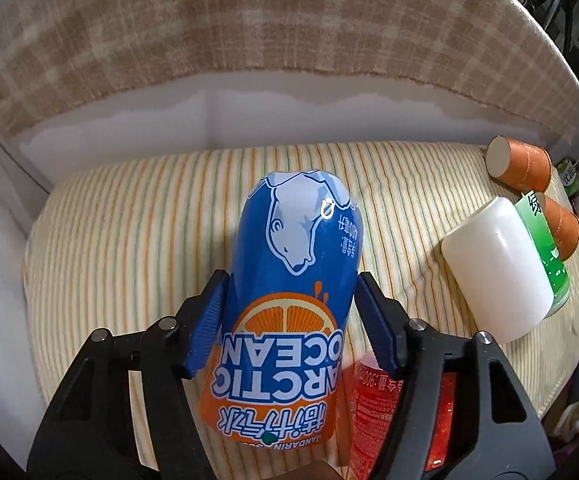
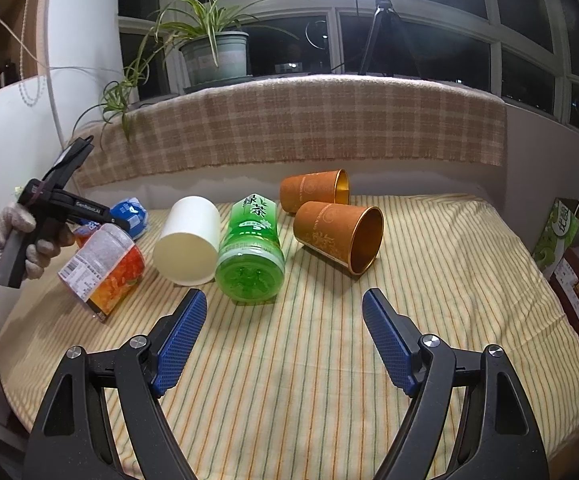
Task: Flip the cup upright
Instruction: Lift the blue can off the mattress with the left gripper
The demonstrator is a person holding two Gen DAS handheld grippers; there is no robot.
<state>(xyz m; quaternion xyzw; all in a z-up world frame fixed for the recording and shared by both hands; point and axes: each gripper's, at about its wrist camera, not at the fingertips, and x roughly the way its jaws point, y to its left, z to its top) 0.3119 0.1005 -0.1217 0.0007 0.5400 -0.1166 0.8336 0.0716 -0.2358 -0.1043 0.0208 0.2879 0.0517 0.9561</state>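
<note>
In the left wrist view my left gripper (image 1: 289, 284) is shut on a blue and orange Arctic Ocean cup (image 1: 289, 280), whose print reads upside down, closed end pointing away. In the right wrist view that blue cup (image 2: 131, 214) is mostly hidden behind the left gripper (image 2: 101, 216). My right gripper (image 2: 283, 300) is open and empty above the striped cloth (image 2: 289, 360). Ahead of it lie a white cup (image 2: 187, 240), a green tea cup (image 2: 251, 252) and two orange cups (image 2: 339, 236) (image 2: 313, 190), all on their sides.
A red-labelled cup (image 2: 103, 266) lies on its side at the left; it shows under the left gripper (image 1: 373, 408). A checked blanket (image 2: 289, 128) covers the ledge behind, with a potted plant (image 2: 213, 56) and a tripod (image 2: 385, 32). Boxes (image 2: 569, 264) stand at the right.
</note>
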